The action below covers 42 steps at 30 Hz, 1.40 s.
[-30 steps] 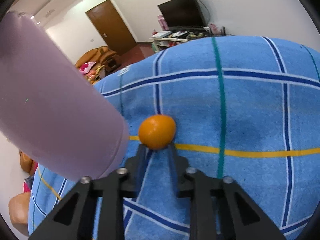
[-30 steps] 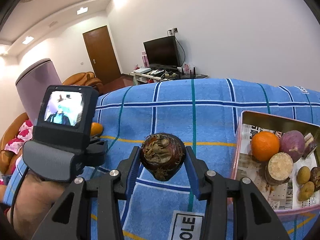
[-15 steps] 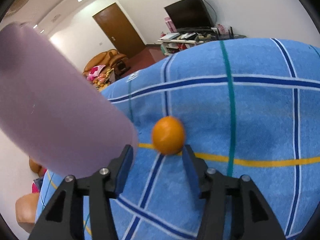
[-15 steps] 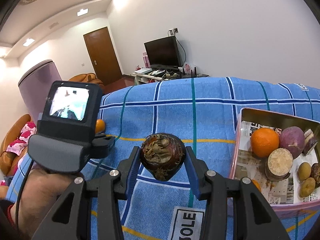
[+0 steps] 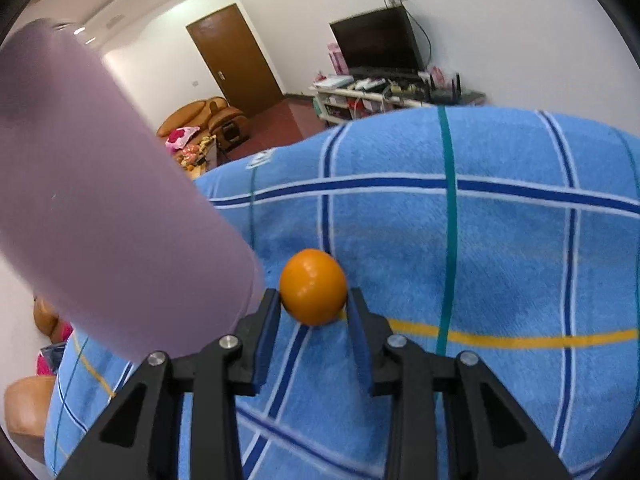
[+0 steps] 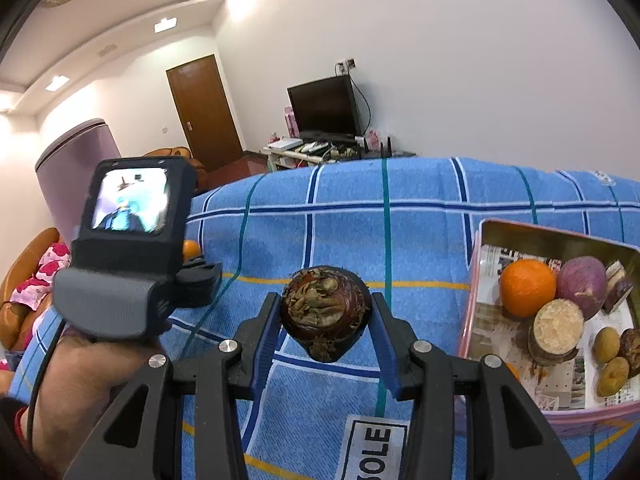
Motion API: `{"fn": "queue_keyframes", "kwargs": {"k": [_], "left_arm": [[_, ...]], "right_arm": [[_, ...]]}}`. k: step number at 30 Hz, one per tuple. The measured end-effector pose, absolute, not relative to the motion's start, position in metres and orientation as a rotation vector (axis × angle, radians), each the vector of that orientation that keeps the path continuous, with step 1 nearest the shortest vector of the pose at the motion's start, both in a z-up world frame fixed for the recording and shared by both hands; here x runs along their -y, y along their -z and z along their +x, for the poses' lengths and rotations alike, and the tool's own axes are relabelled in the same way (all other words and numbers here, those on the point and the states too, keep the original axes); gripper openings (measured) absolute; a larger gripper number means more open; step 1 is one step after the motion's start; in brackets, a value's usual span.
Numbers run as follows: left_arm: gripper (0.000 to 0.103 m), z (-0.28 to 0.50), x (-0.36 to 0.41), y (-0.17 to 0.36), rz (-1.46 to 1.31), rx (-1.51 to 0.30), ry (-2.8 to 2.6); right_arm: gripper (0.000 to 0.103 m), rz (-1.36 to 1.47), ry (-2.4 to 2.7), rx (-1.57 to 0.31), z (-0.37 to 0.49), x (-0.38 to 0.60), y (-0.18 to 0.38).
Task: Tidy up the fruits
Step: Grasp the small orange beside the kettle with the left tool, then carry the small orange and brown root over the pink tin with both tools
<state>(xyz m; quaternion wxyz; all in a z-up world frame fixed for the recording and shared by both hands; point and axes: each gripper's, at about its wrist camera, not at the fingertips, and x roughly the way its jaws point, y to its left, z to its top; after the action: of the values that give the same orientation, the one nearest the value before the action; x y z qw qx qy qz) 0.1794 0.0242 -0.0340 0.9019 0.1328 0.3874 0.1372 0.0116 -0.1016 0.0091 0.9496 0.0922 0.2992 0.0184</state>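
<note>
Landmark: pink tray (image 6: 476, 280), lined with newspaper, standing on the blue checked cloth (image 5: 500, 248) that covers the tabletop.
Tray contents: a large orange (image 6: 527, 287), a purple root, cut pieces and small brown fruits, gathered there as the sorted lot.
Right tool (image 6: 325, 322): clamped on a dark, husked round fruit (image 6: 325, 312), held clear of the cloth just left of the tray (judged: staged for placing in the tray).
Left tool (image 5: 313, 304): well left of the tray, jaws closing around a small orange fruit (image 5: 313, 286) that sits on the cloth; both pads appear to meet its sides.
Obstruction: a mauve cylindrical bin (image 5: 100, 200) stands close on the far side from the tray, crowding that finger.
Risk (judgement): the smooth round fruit could roll out of a shallow pinch.
</note>
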Motion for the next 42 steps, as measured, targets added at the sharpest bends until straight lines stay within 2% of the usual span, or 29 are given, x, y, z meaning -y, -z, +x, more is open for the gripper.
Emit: {"fn": "queue_keyframes", "kwargs": {"k": [6,15,42], "left_arm": [[0.035,0.12,-0.042,0.02,0.272,-0.689,-0.278],[0.035,0.06,-0.071,0.011,0.167,-0.662,-0.272],[0.036,-0.017,-0.058,0.012,0.076,-0.623,-0.18]], "right_arm": [[0.046,0.148,-0.052,-0.566,0.001,0.09,-0.013],[0.046,0.083,-0.039,-0.515,-0.031,0.081,-0.018],[0.046,0.063,-0.011,-0.493,-0.092,0.09,-0.024]]}}
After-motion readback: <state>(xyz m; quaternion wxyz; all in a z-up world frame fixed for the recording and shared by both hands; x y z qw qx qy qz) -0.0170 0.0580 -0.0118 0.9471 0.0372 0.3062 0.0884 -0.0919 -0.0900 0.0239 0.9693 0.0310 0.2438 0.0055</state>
